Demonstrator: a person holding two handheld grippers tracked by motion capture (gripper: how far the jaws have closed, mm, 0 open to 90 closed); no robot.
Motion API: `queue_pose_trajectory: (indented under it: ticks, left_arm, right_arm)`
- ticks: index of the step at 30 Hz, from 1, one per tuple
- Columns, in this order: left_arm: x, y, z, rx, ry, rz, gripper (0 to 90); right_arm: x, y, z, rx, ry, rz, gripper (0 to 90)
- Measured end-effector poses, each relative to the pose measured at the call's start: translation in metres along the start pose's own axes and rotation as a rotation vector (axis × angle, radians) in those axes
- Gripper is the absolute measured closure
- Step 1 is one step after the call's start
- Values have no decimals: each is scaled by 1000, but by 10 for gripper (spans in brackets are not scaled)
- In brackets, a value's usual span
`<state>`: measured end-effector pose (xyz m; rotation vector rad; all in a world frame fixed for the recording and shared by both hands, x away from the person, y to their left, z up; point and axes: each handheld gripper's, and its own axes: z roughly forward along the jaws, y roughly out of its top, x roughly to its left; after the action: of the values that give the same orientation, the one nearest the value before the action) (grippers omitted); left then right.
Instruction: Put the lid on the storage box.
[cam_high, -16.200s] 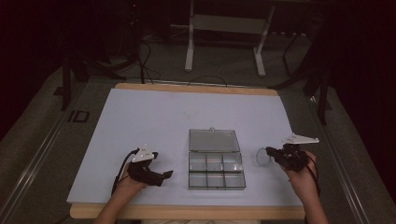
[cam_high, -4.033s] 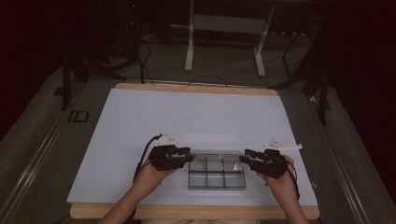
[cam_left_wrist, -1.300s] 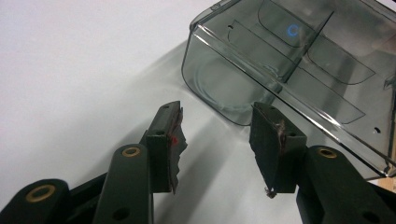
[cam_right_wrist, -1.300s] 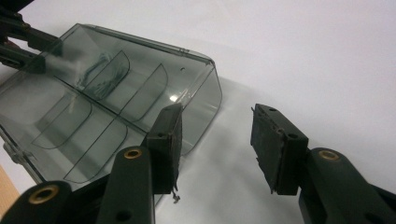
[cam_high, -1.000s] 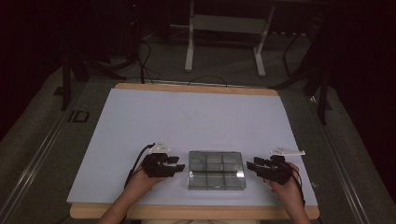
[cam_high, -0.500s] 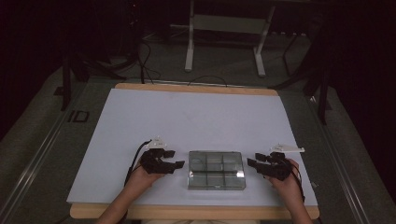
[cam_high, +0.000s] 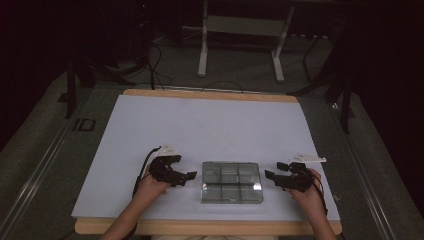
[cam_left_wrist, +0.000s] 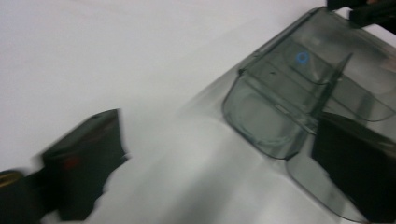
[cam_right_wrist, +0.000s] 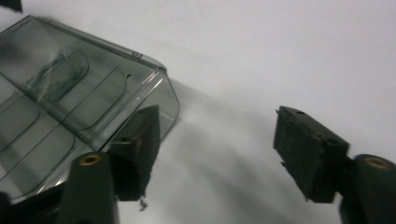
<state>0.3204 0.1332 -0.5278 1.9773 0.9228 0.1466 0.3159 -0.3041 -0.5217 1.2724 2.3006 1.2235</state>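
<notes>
Near the front edge of the white table (cam_high: 210, 125), at about six o'clock in the high view, a clear plastic compartment box (cam_high: 231, 181) lies flat with its lid shut, and a hand sits on each side of it. At nine o'clock from the box the left gripper (cam_high: 186, 177) rests low on the table surface, forearm coming up from the bottom edge, jaws pointing toward the box's left wall. At three o'clock the right gripper (cam_high: 272, 177) mirrors it, jaws aimed at the right wall, a grey plate on top of its body.

Both grippers have just been opening. In the left gripper view the left gripper (cam_left_wrist: 219, 163) has its jaws spread wide with a corner of the box (cam_left_wrist: 299, 93) partly between them, and neither pad presses on it. In the right gripper view the right gripper (cam_right_wrist: 217, 149) is likewise spread; one jaw stands just beside the box (cam_right_wrist: 70, 93), though I cannot tell whether it touches.

The box is smoky-transparent with rounded corners and inner dividers forming a grid of cells; a small blue ring shows through the plastic.

Contents of the cells are hard to make out. The left gripper view is blurred, and each gripper view cuts the box off at its edge.
</notes>
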Motion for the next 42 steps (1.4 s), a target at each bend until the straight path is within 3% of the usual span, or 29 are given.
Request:
queue_pose_trajectory:
  ticks: [3,8,13,28,42]
  left_arm:
    - [3,-1,-1,-6,11,-3,18]
    - [3,-3,-2,-6,35,13,18]
    - [3,-3,-4,-16,57,15,19]
    - [8,-10,-12,-47,58,4,19]
    - [14,-20,-25,-70,128,-12,19]
  right_arm:
    - [1,-1,1,15,19,-23,234]
    - [-1,0,1,-2,23,-19,200]
    - [-1,0,1,0,-11,-45,160]
    - [-11,-6,-4,-24,-52,-26,149]
    - [-17,-16,-7,-15,-80,-19,150]
